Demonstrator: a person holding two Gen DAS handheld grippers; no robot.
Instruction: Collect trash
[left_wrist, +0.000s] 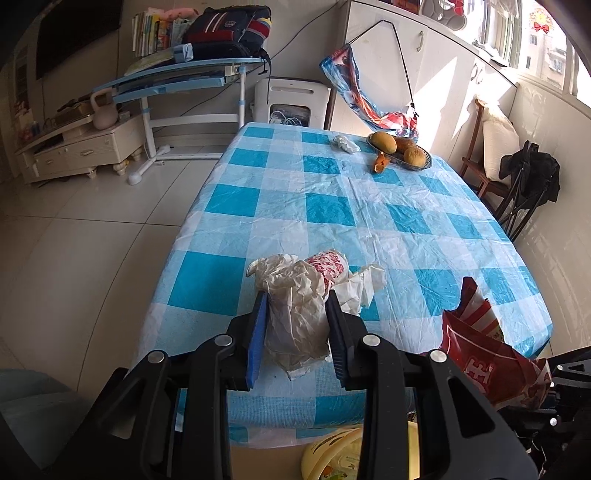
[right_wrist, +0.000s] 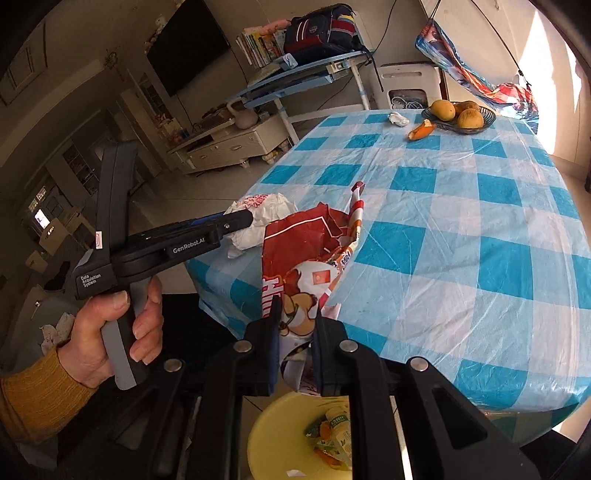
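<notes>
Near the front edge of the checked table (left_wrist: 332, 206), both grippers are holding trash, and the risks are mostly about losing it on the way to the yellow bin (right_wrist: 280, 435) sitting below the table edge. The left gripper (left_wrist: 297, 295) is pinching a crumpled white plastic bag (left_wrist: 295, 314), with the far part of the bag still lying on the tablecloth; because the bag is thin and loosely bunched, it is likely sliding easily between the pads, and its trailing end may be dragging the loose tissue (left_wrist: 364, 284) beside it off the table. The right gripper (right_wrist: 296, 312) is closing on the lower part of a red snack bag (right_wrist: 310, 251), which is standing tall above the fingers and leaning over the table edge; being stiff and top-heavy, it could be pivoting in the grip and missing the bin. The two tools are working close together, so a collision is possible. Far across the table, a crumpled paper wad (left_wrist: 345, 143) and an orange peel (left_wrist: 380, 162) are lying beside the fruit bowl (left_wrist: 424, 164), and reaching for them carelessly could be knocking the fruit.
</notes>
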